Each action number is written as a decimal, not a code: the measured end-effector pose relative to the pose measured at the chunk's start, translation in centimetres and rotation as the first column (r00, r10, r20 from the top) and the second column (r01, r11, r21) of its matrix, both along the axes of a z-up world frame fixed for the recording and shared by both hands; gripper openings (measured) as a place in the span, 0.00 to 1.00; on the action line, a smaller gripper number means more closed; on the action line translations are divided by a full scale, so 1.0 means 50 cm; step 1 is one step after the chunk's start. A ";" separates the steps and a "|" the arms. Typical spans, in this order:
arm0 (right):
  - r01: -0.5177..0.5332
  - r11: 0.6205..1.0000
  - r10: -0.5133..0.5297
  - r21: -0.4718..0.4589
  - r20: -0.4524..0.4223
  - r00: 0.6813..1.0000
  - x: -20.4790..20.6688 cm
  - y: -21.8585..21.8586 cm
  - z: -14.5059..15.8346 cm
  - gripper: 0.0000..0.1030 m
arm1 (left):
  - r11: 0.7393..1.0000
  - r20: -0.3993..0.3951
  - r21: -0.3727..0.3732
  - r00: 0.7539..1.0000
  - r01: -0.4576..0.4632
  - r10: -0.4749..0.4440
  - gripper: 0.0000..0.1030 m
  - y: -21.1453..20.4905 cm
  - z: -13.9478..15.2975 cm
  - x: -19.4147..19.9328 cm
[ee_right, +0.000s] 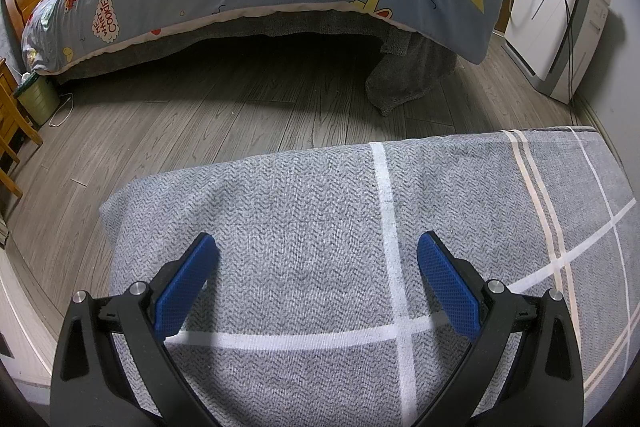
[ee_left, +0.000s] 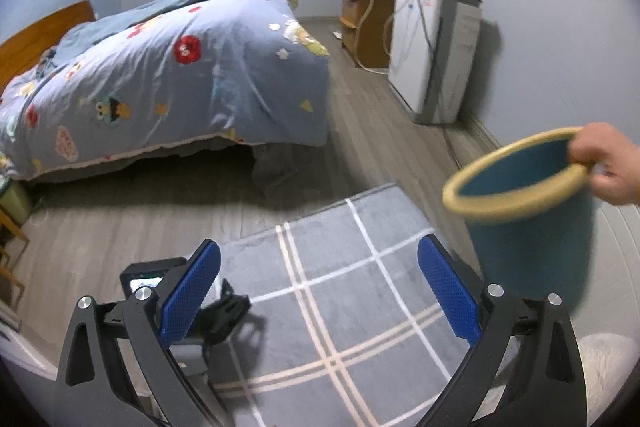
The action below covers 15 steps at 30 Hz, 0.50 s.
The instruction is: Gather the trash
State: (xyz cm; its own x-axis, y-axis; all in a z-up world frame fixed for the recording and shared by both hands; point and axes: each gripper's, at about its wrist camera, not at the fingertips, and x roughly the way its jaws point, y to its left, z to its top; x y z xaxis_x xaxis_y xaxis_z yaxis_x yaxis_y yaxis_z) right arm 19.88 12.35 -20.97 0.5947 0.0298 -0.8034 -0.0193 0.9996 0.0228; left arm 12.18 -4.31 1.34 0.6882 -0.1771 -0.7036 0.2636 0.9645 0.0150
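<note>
Grey wood floor (ee_right: 208, 119): plaid-covered cushion (ee_right: 304, 235), bed (ee_left: 168, 67), green bin (ee_right: 38, 99).

Blue bin (ee_left: 532, 235); grey checked rug (ee_right: 320, 219)

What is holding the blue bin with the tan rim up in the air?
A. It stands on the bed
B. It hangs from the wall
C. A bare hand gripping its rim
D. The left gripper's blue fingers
C: in the left wrist view a bare hand pinches the rim of the blue bin, while the left gripper hangs open and empty over the grey checked rug.
</note>
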 end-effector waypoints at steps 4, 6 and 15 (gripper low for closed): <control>0.000 1.000 0.000 0.000 0.000 1.000 0.003 0.003 -0.005 0.96 | 0.991 0.000 0.022 0.991 -0.135 0.135 0.95 0.044 -0.016 0.034; 0.000 1.000 0.000 0.000 0.000 1.000 0.002 0.000 -0.001 0.96 | 0.986 -0.038 0.017 0.985 -0.166 0.167 0.95 0.065 -0.032 0.047; 0.000 1.000 0.000 0.000 0.000 1.000 0.004 0.003 -0.005 0.96 | 0.967 -0.170 0.052 0.952 -0.248 0.253 0.95 0.090 -0.101 0.046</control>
State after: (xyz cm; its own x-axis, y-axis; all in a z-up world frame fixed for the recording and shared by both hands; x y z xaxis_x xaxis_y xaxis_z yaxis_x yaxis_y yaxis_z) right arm 20.08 12.50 -21.23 0.5949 0.0298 -0.8033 -0.0195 0.9996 0.0226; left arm 14.48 0.18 -3.71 0.5740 0.0081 -0.8188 0.0148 0.9997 0.0202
